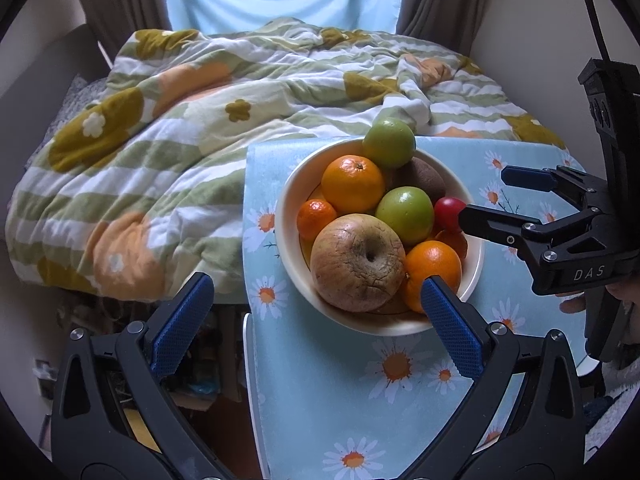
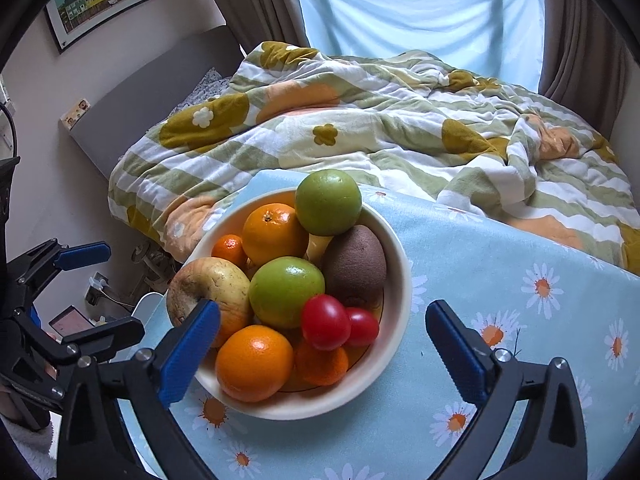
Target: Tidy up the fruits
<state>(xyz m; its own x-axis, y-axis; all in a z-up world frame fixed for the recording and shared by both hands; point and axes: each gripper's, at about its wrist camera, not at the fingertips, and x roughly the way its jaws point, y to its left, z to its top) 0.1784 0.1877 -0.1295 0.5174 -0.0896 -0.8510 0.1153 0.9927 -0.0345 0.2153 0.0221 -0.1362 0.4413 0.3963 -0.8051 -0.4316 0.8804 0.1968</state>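
Fruit fills the cream bowl point(image 2: 402, 280) near the table's left edge: a wrinkled apple point(image 1: 357, 263), two green apples point(image 2: 286, 291), oranges point(image 2: 254, 362), a small mandarin point(image 1: 316, 218), a kiwi point(image 2: 354, 265) and two red tomatoes point(image 2: 325, 322), all heaped inside, none on the daisy tablecloth point(image 2: 500, 264) that shows. Both tools hover with nothing held: the left gripper point(image 1: 318, 318) gapes wide at the bowl's near rim, the right gripper point(image 2: 322, 348) spreads wide over the bowl's right side. Such a scene fits either a finished gathering or a bowl about to be emptied and sorted; which step is in hand I cannot tell. Beyond the table's far edge lies a flowered duvet point(image 1: 192, 120).
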